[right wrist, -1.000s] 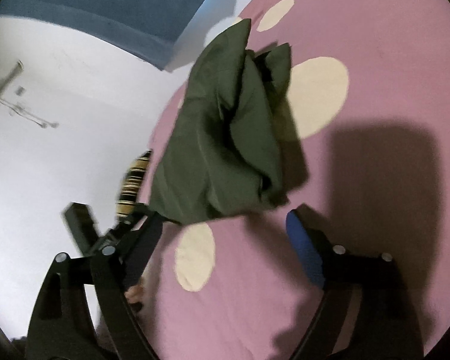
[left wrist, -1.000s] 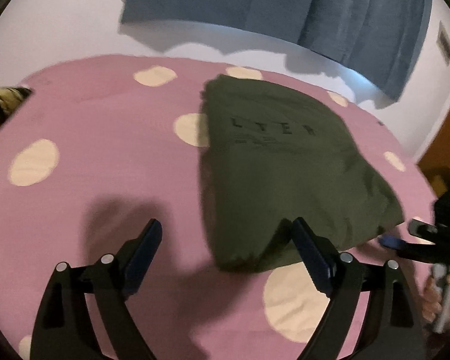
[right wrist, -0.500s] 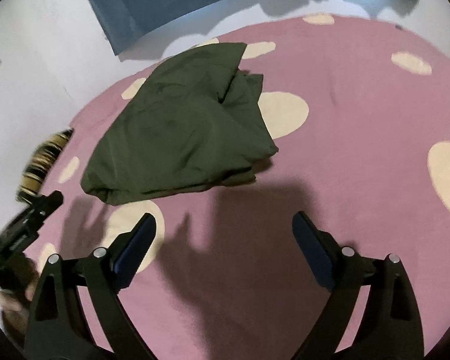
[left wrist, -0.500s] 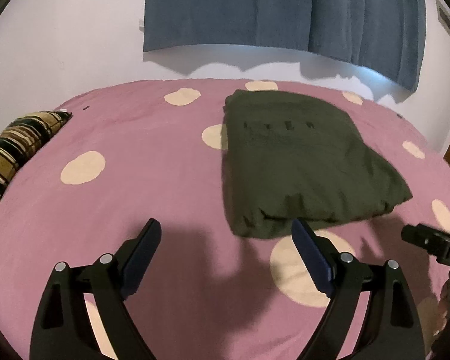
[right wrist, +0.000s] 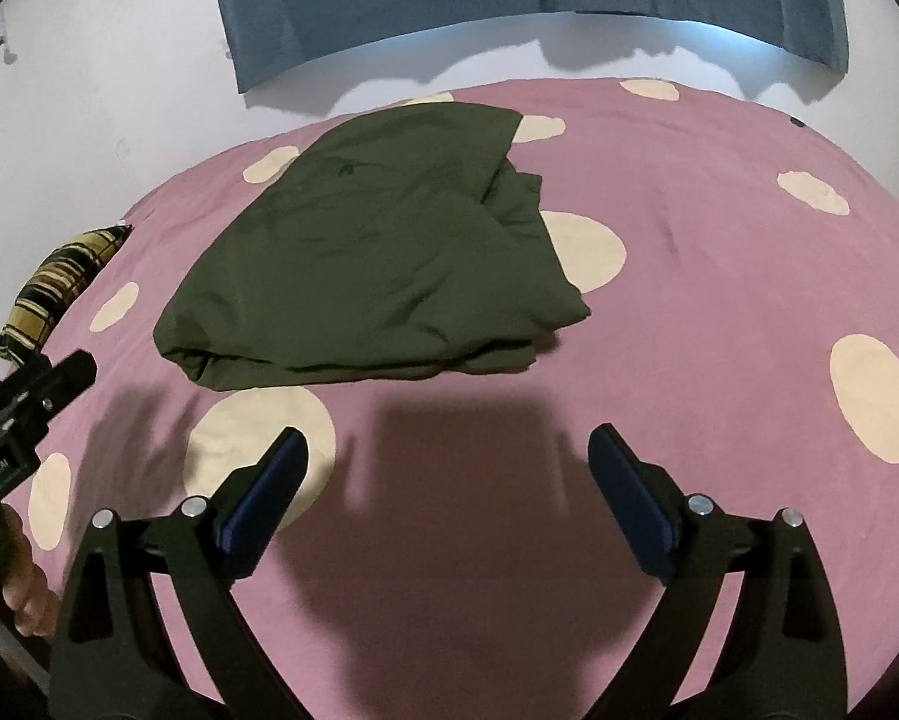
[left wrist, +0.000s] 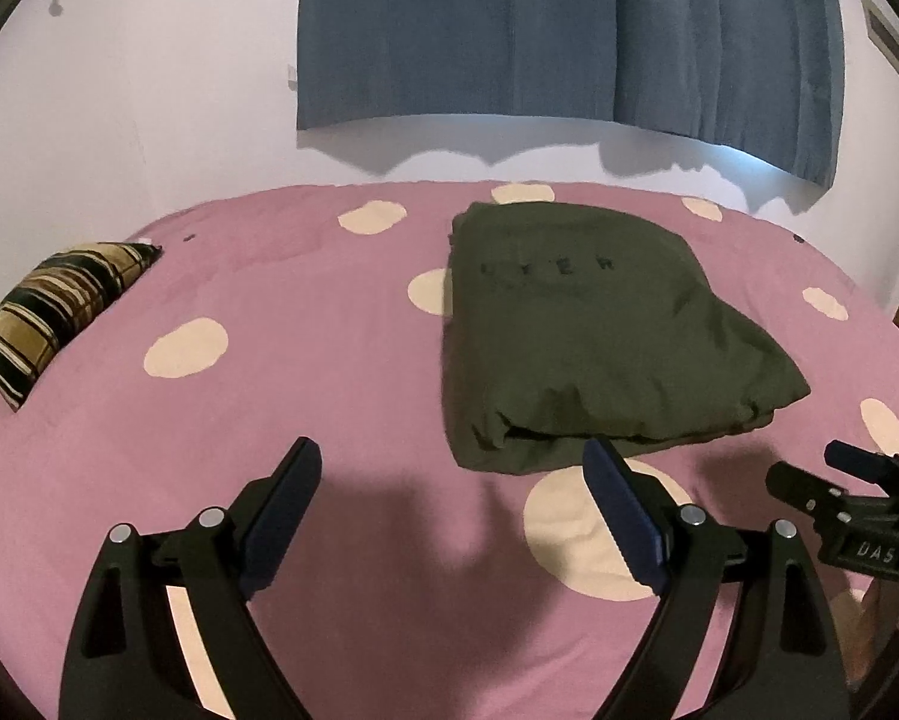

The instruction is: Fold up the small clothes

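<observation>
The folded green garment (left wrist: 593, 336) lies on the pink spotted bed (left wrist: 305, 312). Left tool (left wrist: 449, 516) gapes empty. Right tool (right wrist: 449, 501), jaws just widened, holds nothing.

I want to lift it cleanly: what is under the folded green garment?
The folded green garment lies on the pink spotted bedcover, overlapping cream spots at its left and near edges. What the cloth hides beneath or between its layers cannot be seen.
</observation>
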A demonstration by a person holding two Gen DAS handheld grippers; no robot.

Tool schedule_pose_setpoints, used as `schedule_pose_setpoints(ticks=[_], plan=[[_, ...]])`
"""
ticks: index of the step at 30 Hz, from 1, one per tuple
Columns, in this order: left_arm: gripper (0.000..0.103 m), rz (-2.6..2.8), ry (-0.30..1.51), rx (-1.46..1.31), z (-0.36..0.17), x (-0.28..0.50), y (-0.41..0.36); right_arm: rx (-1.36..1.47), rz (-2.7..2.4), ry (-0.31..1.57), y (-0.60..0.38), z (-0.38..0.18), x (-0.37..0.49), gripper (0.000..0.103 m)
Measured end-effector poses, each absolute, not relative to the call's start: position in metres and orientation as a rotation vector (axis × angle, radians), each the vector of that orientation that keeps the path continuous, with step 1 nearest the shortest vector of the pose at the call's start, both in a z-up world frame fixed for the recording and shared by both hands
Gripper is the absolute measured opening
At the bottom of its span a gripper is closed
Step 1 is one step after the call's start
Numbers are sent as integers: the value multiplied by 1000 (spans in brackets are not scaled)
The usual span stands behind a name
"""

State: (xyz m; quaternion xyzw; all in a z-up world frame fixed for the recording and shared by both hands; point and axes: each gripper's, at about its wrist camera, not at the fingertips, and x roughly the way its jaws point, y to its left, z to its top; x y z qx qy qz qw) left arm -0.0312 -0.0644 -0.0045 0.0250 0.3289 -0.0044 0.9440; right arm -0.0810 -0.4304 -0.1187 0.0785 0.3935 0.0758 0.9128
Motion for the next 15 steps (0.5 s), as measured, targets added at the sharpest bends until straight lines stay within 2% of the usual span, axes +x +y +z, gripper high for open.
schedule_pose_setpoints(ticks=[15], plan=[[88, 29, 684, 62, -9, -30, -67, 151, 155, 822, -427, -122, -80, 95]])
